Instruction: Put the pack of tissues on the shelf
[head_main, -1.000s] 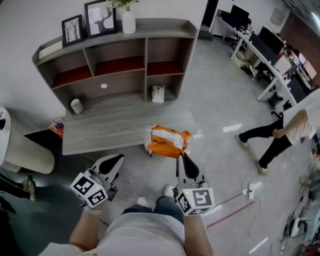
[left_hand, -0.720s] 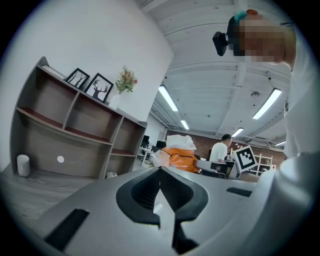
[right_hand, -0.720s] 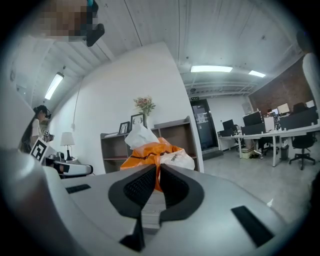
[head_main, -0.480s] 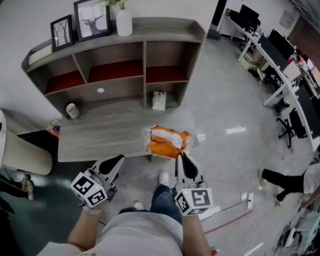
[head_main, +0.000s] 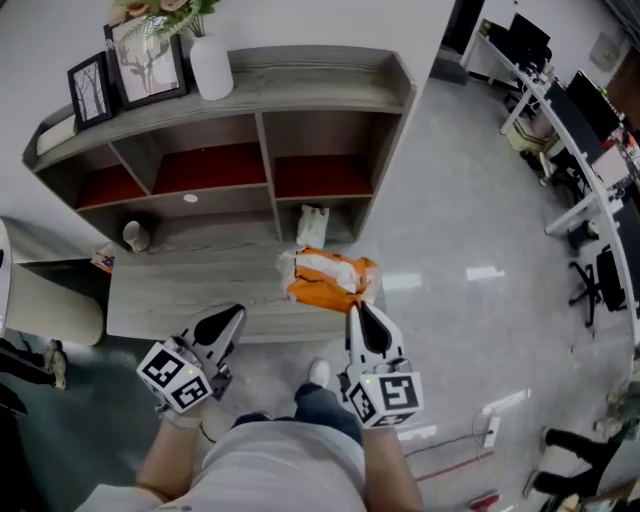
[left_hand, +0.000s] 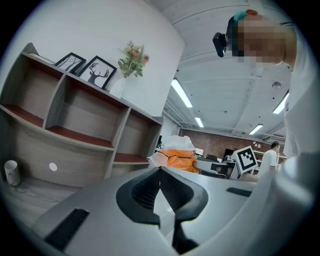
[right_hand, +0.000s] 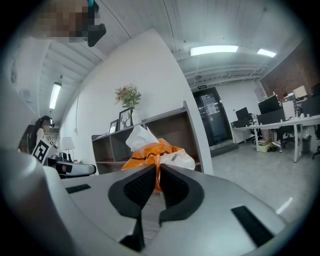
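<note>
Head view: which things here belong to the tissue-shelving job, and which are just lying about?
Job in hand:
- pack of tissues, orange, clamped in the right gripper
- shelf

Lying about:
- vase with flowers
- framed pictures
- white cup
- small white bag
- low table

orange tissue pack (head_main: 328, 277), crumpled, before wooden shelf (head_main: 300, 90)

1. The shelf (head_main: 320, 88) stands against the wall, with the low table (head_main: 180, 290) directly in front of it.
2. The pack of tissues (head_main: 325, 278) lies on the table's right end.
3. A vase (head_main: 211, 68) stands on top of the shelf toward its left, with a picture frame (head_main: 148, 62) to the vase's left.
4. A cup (head_main: 133, 236) stands at the foot of the shelf on the left.
5. A small bag (head_main: 313, 223) stands behind the pack, in the shelf's bottom right opening.
6. The left gripper (head_main: 235, 313) and the right gripper (head_main: 357, 306) are at the table's near edge, the right one just before the pack.
</note>
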